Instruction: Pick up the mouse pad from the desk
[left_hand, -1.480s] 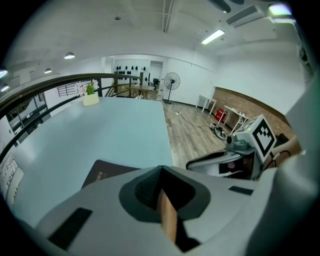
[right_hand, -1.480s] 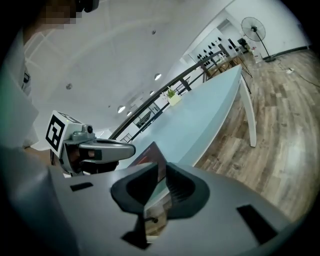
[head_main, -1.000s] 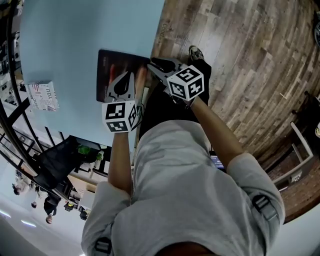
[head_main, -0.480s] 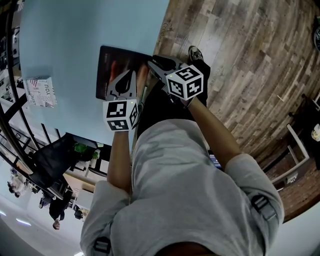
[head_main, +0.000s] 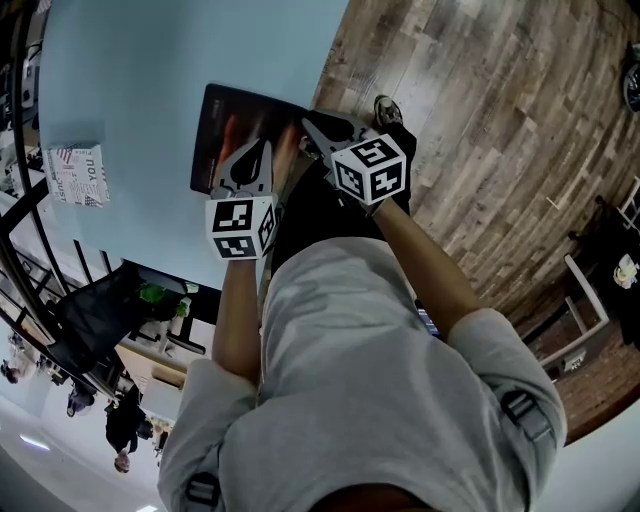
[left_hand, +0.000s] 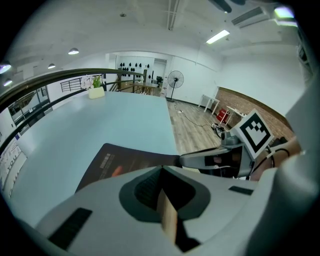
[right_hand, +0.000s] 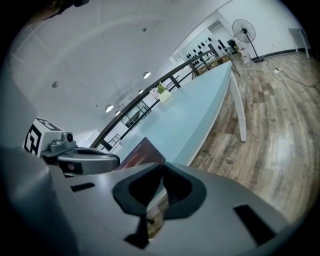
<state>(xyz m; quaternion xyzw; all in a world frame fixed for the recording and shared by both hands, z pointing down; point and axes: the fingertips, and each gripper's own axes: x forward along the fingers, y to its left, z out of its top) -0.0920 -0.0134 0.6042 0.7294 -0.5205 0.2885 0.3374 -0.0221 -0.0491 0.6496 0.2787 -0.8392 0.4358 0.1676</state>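
Note:
The dark mouse pad (head_main: 235, 125) with a red-orange print lies on the light blue desk (head_main: 150, 70), its right corner at the desk's edge. My left gripper (head_main: 258, 150) is shut, its tips resting on the pad's near part (left_hand: 125, 160); I cannot tell whether it pinches anything. My right gripper (head_main: 308, 128) is at the pad's right corner (right_hand: 147, 150). Its jaws are closing, and the corner sits between the tips, which look pressed onto it.
A small printed box (head_main: 75, 175) sits on the desk to the far left. The wood floor (head_main: 480, 120) drops away right of the desk's edge, with the person's shoe (head_main: 390, 107) on it. A plant pot (left_hand: 96, 91) stands at the desk's far end, beside a railing.
Both grippers stay at the pad. The right gripper's jaws have drawn together on the pad's corner. The head view has drifted slightly.

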